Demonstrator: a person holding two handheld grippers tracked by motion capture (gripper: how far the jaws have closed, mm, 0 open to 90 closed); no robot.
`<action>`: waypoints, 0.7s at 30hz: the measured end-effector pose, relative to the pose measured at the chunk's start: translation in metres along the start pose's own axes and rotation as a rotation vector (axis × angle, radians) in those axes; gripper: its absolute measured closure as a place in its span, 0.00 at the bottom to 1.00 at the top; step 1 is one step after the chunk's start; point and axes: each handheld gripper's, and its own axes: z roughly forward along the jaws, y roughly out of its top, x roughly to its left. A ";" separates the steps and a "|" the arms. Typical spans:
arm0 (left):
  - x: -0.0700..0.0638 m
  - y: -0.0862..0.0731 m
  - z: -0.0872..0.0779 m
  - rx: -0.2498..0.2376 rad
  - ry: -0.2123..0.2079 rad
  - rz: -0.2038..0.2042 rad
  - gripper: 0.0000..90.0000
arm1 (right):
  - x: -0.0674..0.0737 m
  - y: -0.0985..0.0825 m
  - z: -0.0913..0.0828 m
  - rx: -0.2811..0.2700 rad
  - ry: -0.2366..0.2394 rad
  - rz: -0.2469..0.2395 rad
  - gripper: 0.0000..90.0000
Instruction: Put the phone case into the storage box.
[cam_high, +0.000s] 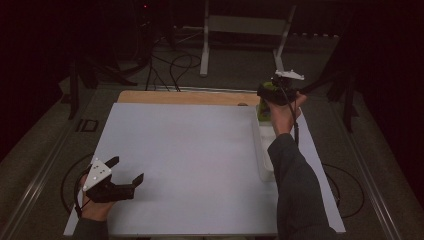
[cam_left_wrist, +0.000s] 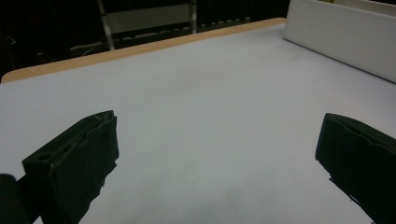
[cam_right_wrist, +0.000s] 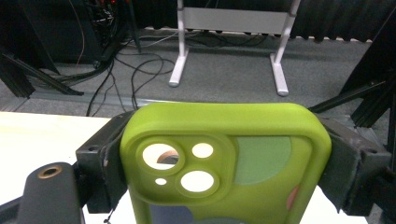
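A lime-green phone case (cam_right_wrist: 224, 158) with camera cut-outs is clamped flat between the two jaws of my right gripper (cam_right_wrist: 224, 163). From above, that gripper (cam_high: 276, 92) hangs over the far end of a long white tray (cam_high: 261, 150) at the table's right side, with the green case (cam_high: 270, 87) showing under it. My left gripper (cam_high: 125, 171) rests near the front left of the white table top (cam_high: 190, 150), jaws spread wide. In the left gripper view its fingers (cam_left_wrist: 74, 163) stand far apart over bare white surface, nothing between them.
The tray's white wall (cam_left_wrist: 341, 39) shows at the upper right of the left gripper view. A wooden strip (cam_high: 185, 96) edges the table's far side. Behind it stand a white metal frame (cam_high: 245, 30) and loose cables (cam_high: 172, 65) on the grey floor.
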 end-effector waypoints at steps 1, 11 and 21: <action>0.000 0.000 0.000 0.000 0.000 -0.002 0.00 | 0.000 0.000 0.001 0.002 -0.001 -0.004 0.17; 0.000 0.000 0.000 -0.001 0.000 -0.003 0.00 | 0.000 -0.005 0.011 0.026 -0.002 -0.007 0.17; 0.000 0.001 -0.001 -0.009 0.003 -0.005 0.00 | -0.001 -0.009 0.017 0.059 0.001 0.000 0.17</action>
